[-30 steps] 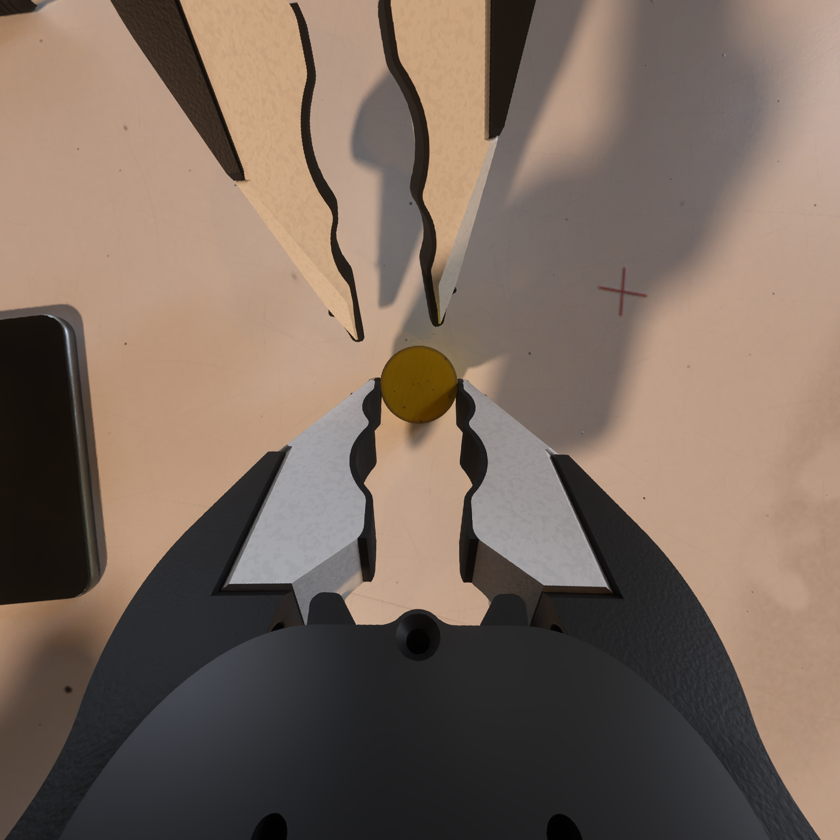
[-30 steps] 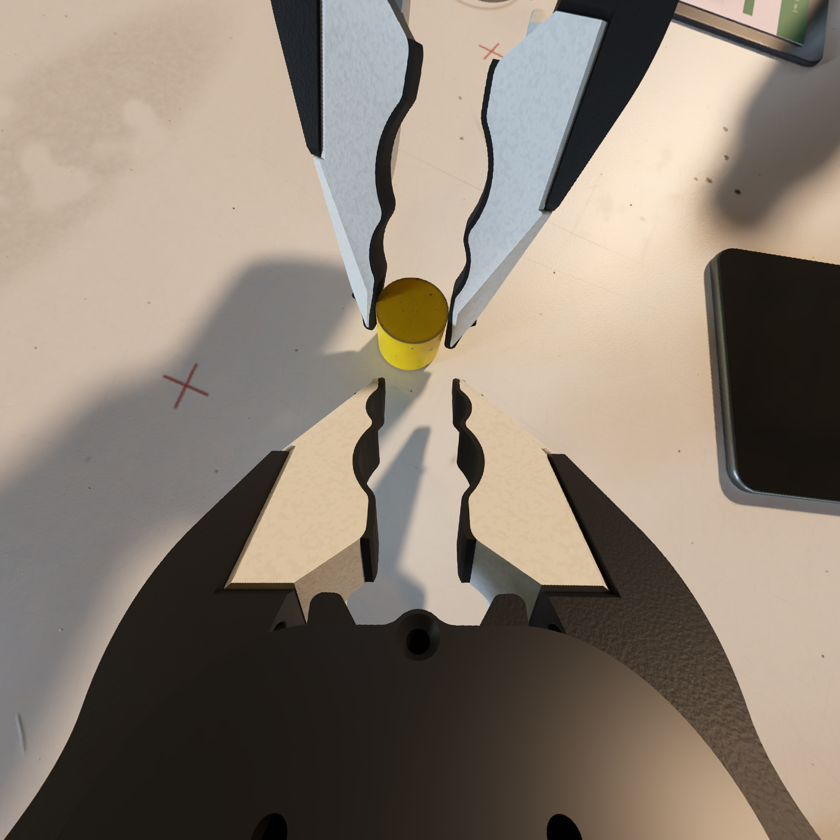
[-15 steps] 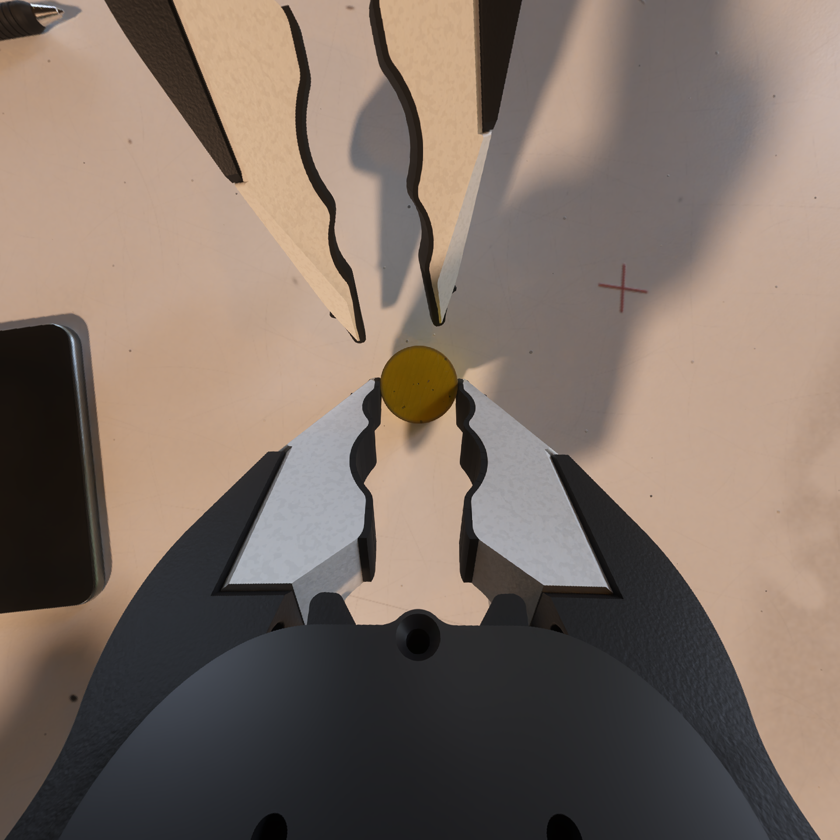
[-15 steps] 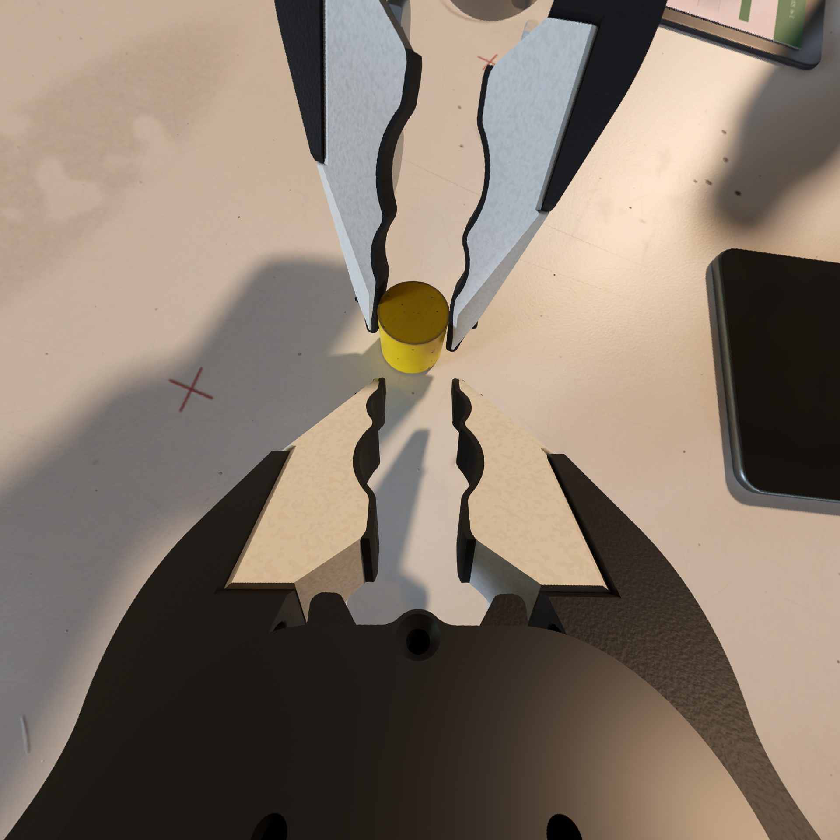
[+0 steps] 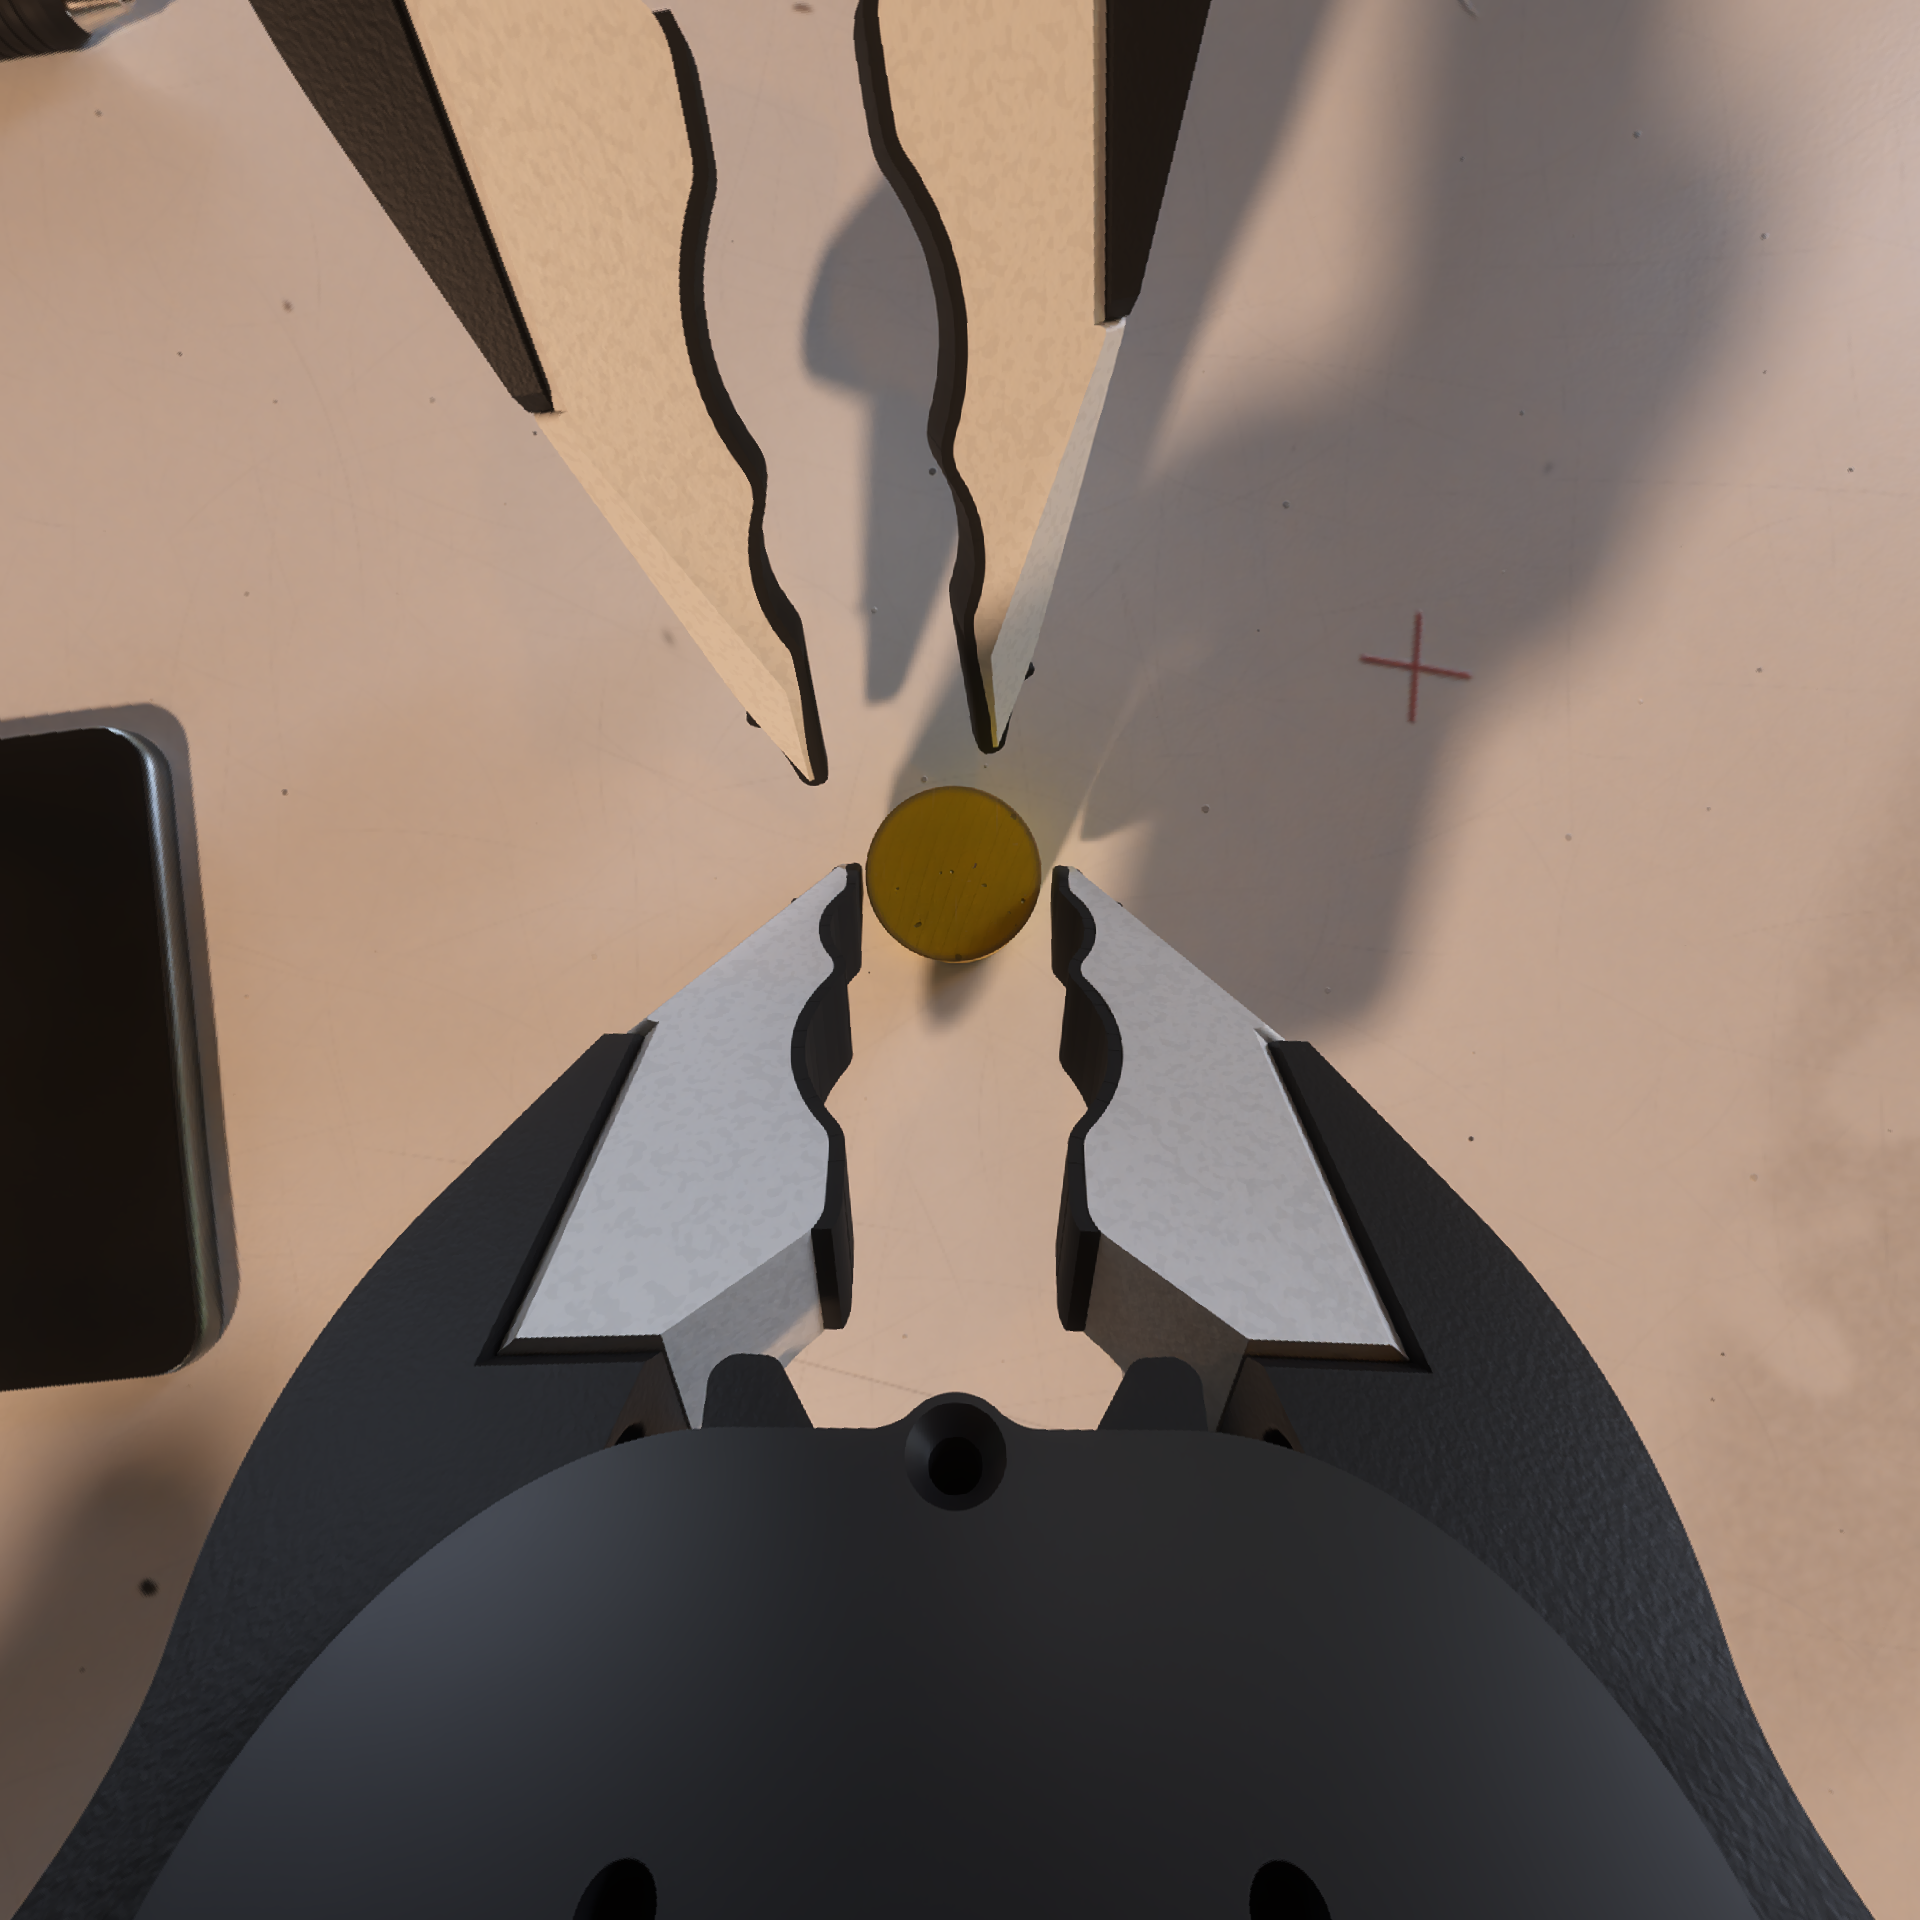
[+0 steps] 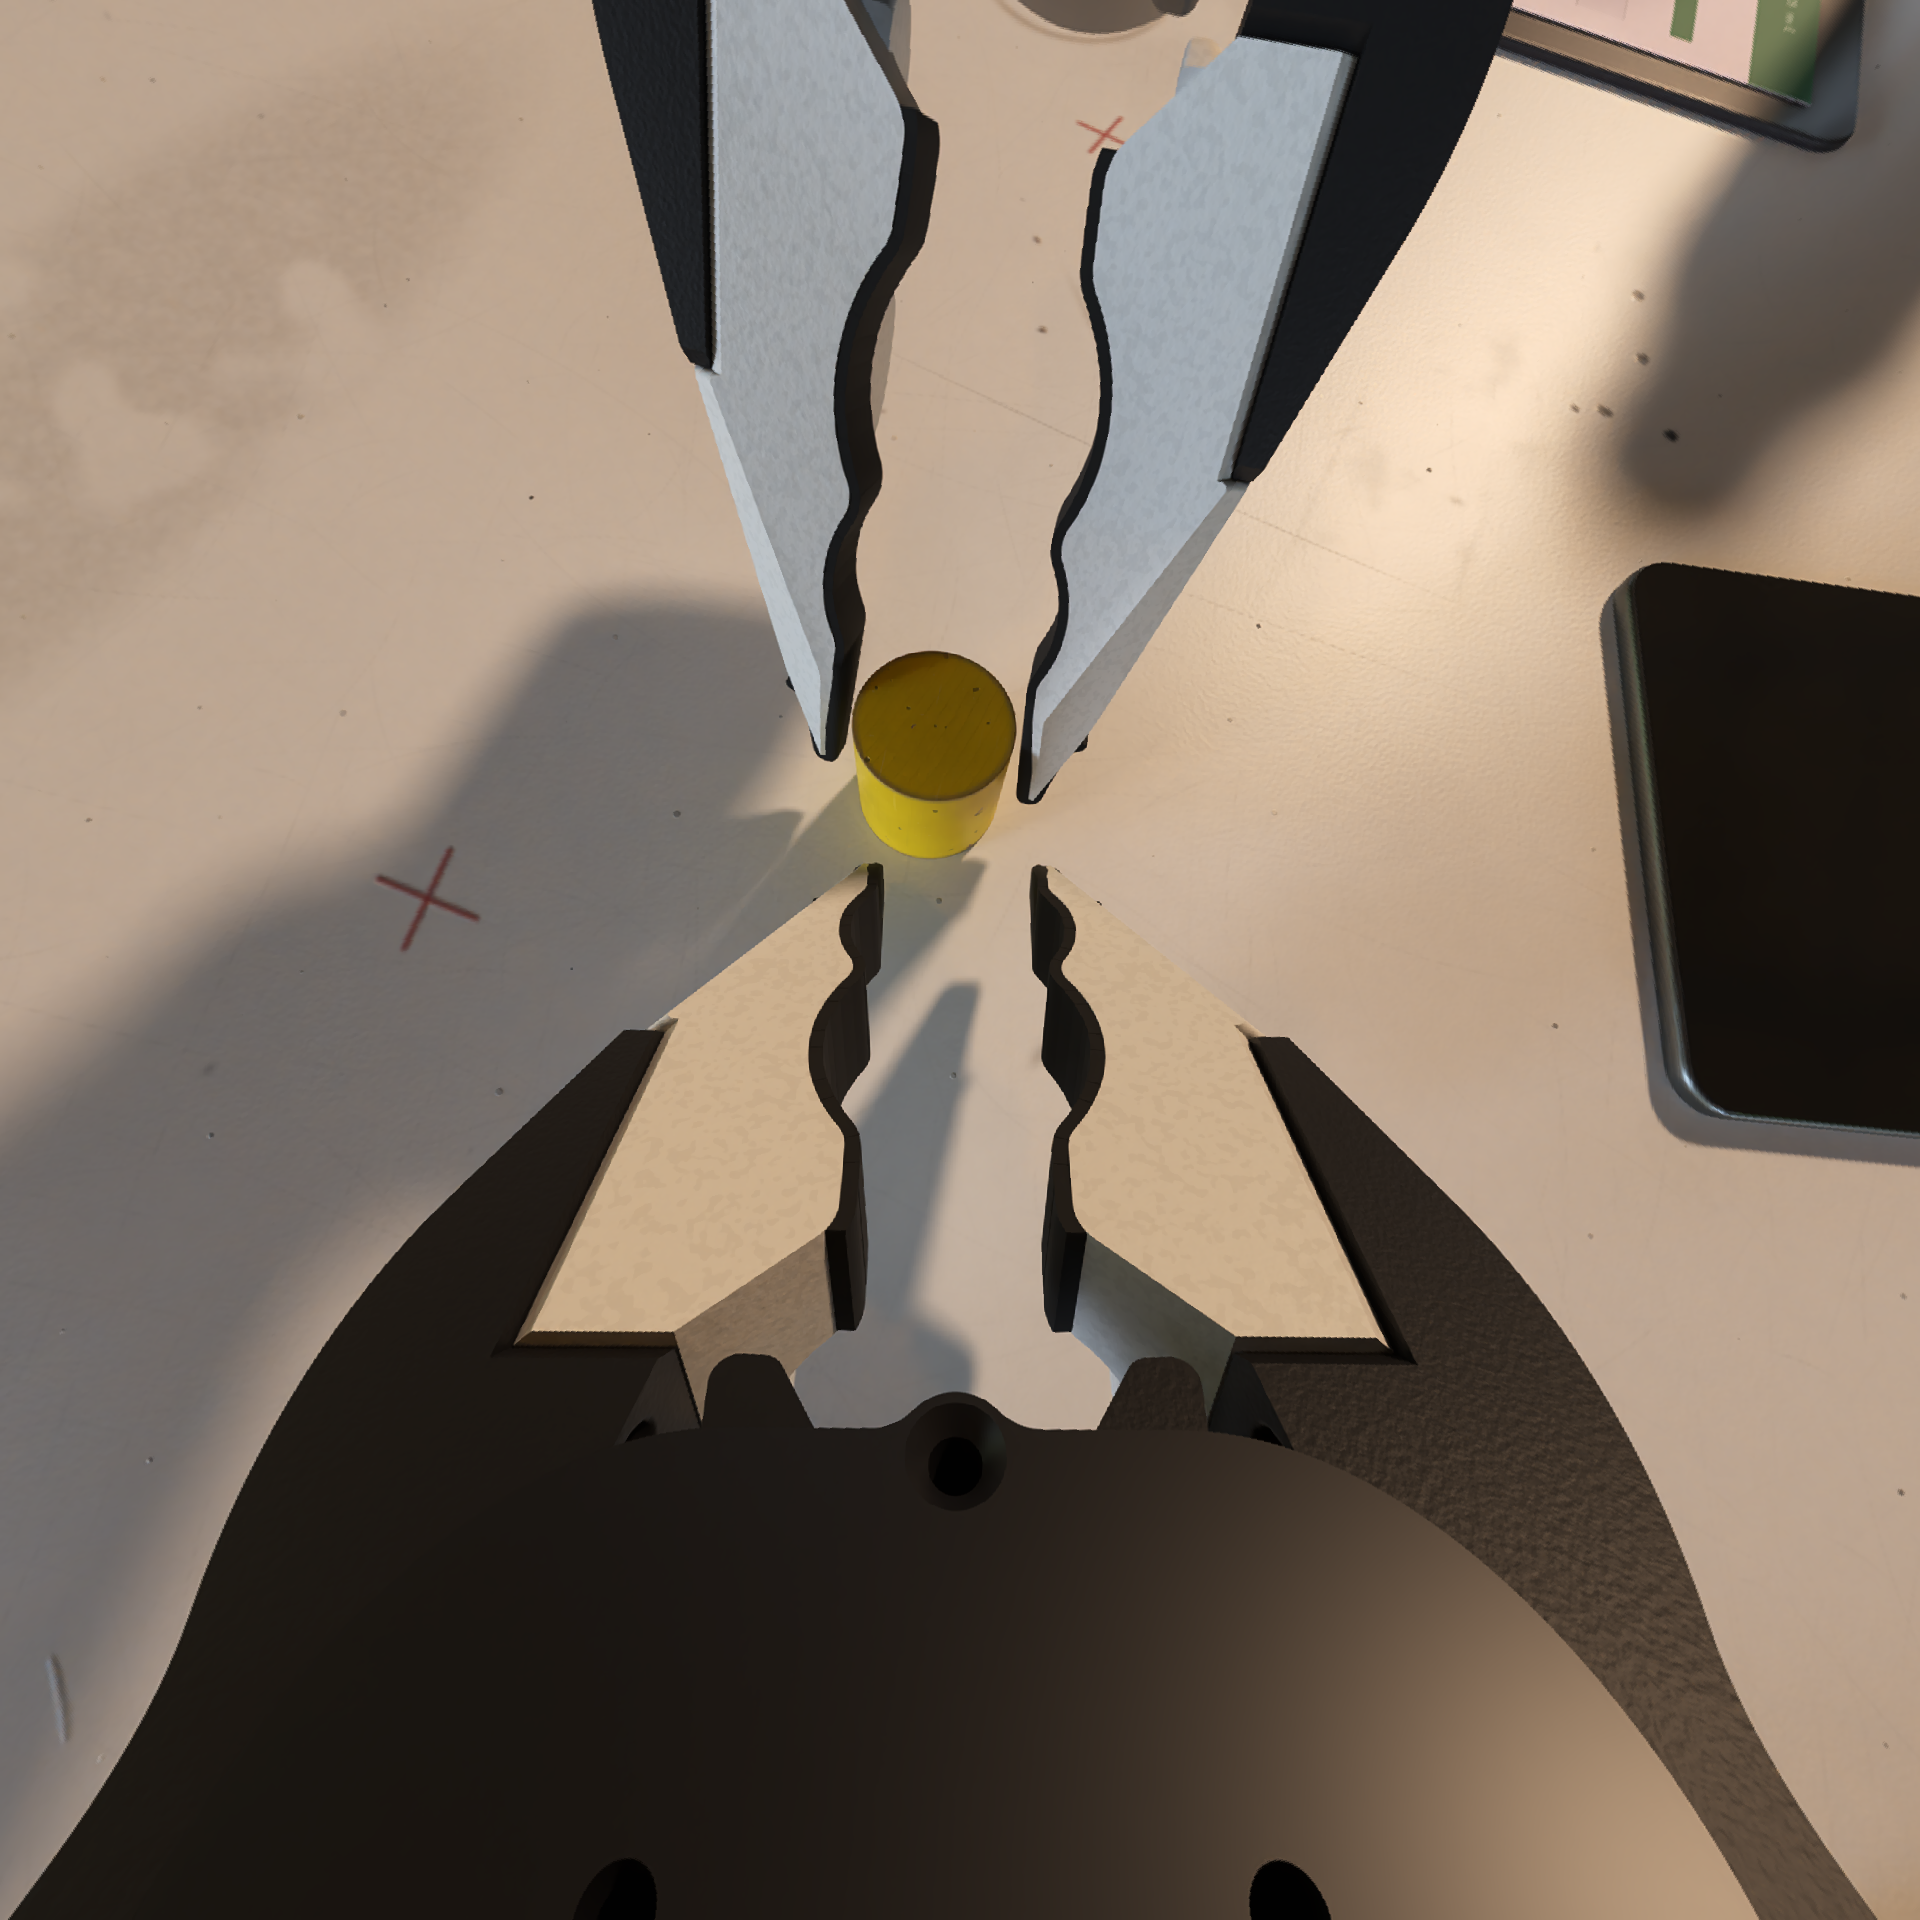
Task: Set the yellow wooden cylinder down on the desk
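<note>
The yellow wooden cylinder (image 5: 953, 873) stands upright on the beige desk (image 5: 364, 623). It also shows in the right wrist view (image 6: 932, 753). My left gripper (image 5: 954, 873), with grey fingers, straddles the cylinder, and a thin gap shows on each side, so it is open. Seen from the right wrist view, the left gripper (image 6: 930, 769) comes in from the far side. My right gripper (image 6: 954, 873), with tan fingers, is open and empty, its tips just short of the cylinder on the opposite side. It shows in the left wrist view (image 5: 902, 758) too.
A flat black slab with a metal rim (image 5: 83, 1039) lies left of the left gripper and shows on the right in the right wrist view (image 6: 1787, 852). Red crosses (image 5: 1413, 667) (image 6: 426, 899) mark the desk. A framed device (image 6: 1683, 62) lies at the far corner.
My left gripper's fingers have spread slightly and let go of the cylinder, which stays upright in place. The right gripper holds its opening and has barely moved.
</note>
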